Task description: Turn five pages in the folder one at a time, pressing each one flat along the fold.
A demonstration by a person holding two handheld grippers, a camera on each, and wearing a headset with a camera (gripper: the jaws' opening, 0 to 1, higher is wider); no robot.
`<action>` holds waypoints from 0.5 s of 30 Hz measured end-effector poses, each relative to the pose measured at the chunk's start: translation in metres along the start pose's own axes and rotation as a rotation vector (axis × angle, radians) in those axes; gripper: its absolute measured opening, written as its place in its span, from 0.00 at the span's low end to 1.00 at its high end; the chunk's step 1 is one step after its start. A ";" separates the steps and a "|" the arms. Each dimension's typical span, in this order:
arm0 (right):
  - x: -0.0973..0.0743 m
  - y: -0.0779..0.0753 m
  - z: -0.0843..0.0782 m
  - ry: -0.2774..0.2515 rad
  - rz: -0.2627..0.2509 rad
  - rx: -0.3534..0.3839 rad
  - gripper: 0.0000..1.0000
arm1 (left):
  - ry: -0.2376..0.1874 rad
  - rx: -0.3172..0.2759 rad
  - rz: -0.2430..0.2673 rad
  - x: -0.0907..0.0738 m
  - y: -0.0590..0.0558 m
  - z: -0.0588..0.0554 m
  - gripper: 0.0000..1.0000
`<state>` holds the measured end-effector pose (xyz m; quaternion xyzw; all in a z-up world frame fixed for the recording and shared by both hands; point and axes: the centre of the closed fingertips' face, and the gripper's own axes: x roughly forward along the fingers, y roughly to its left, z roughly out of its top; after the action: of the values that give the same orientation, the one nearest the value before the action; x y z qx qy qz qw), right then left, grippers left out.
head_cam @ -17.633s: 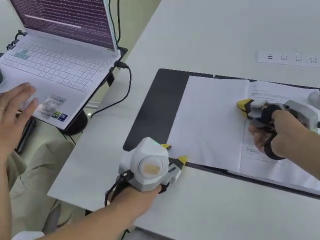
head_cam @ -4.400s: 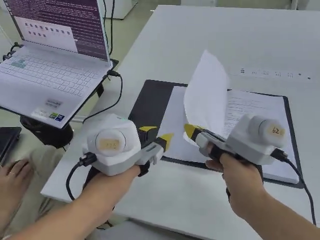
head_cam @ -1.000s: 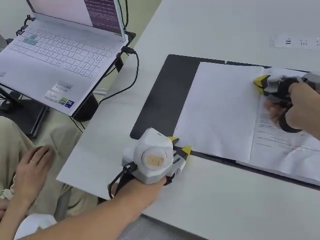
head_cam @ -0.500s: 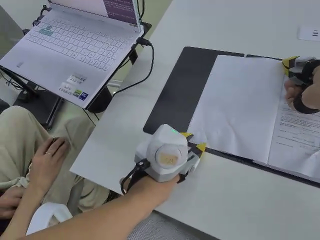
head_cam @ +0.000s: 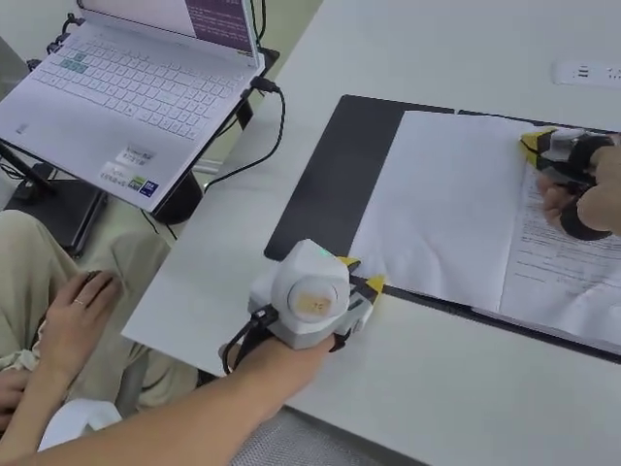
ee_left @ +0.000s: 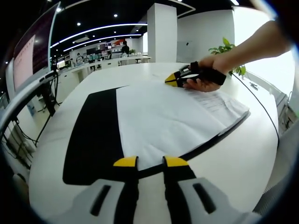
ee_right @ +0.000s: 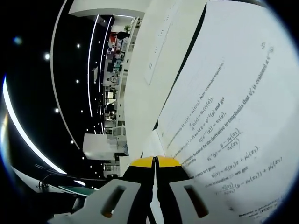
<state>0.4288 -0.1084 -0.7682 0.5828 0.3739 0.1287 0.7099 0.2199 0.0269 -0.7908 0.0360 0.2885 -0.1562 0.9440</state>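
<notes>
Once the lifted page (head_cam: 437, 204) lay flat, the right gripper (head_cam: 532, 146), fingers together, pressed the far end of the fold (head_cam: 514, 233), so this turn seemed nearly done; the left gripper (head_cam: 361, 273) held its fingers slightly apart.

Right claw (ee_right: 155, 163), jaws together, on printed page (ee_right: 233, 107), white table (ee_right: 142, 100) beyond

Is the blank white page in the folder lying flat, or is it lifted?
Flat. The blank page lies spread over the black cover of the folder, no edge raised; the right gripper rests at the fold.
</notes>
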 end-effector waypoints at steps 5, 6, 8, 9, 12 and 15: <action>-0.011 -0.003 -0.016 0.059 0.011 0.003 0.00 | -0.001 0.002 0.000 0.000 -0.001 0.000 0.19; -0.014 -0.004 -0.019 0.067 0.011 0.003 0.00 | 0.000 0.003 0.000 0.000 0.000 0.000 0.19; -0.019 -0.005 -0.024 0.087 0.016 0.009 0.00 | 0.000 0.004 0.000 0.000 0.000 0.000 0.19; -0.022 -0.006 -0.027 0.095 0.013 0.008 0.00 | -0.001 0.003 0.000 0.000 0.000 0.000 0.19; -0.029 -0.008 -0.035 0.121 0.014 0.005 0.00 | -0.002 0.002 0.000 0.000 -0.001 0.000 0.19; -0.037 -0.011 -0.043 0.140 0.015 0.009 0.00 | -0.001 0.001 0.000 0.000 -0.001 0.000 0.19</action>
<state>0.3707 -0.1031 -0.7661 0.5785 0.4186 0.1728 0.6784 0.2195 0.0262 -0.7902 0.0366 0.2881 -0.1562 0.9441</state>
